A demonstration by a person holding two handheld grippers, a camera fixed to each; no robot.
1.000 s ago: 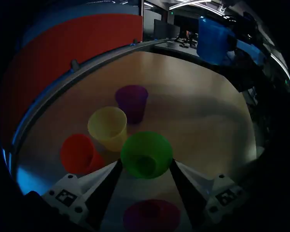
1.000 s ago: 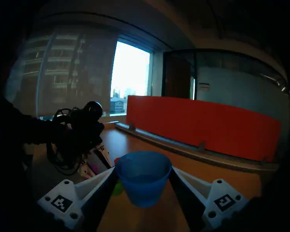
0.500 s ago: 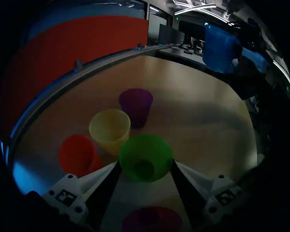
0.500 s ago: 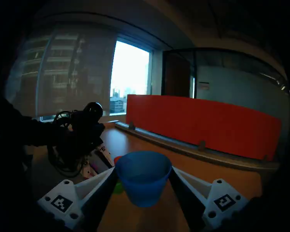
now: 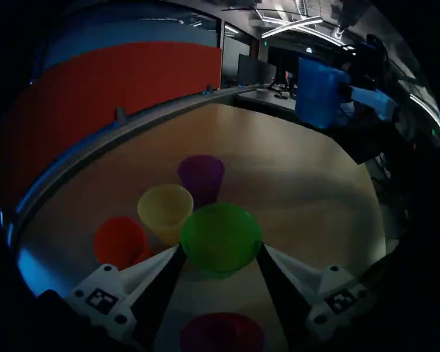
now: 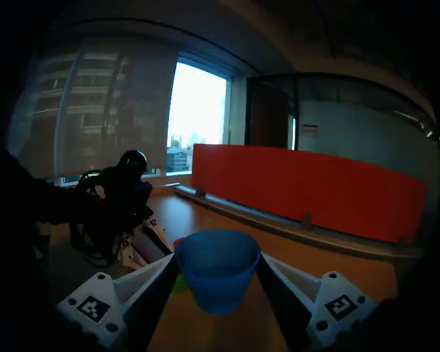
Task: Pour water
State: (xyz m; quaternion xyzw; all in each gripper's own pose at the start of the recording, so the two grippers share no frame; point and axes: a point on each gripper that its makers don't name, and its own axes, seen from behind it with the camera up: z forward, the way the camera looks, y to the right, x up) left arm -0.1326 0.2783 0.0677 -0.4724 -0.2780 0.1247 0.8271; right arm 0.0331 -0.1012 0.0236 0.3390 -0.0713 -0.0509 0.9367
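Right gripper [image 6: 217, 259] up front, both fingers pressing the sides of the blue cup [image 6: 217, 287], upright above the wooden table [image 6: 232, 220]. Off left, the left gripper [image 6: 144, 237]. That green sliver [image 6: 178, 286] beneath, possibly another cup.

Upright blue cup [image 6: 217, 276], green cup [image 5: 221, 237]
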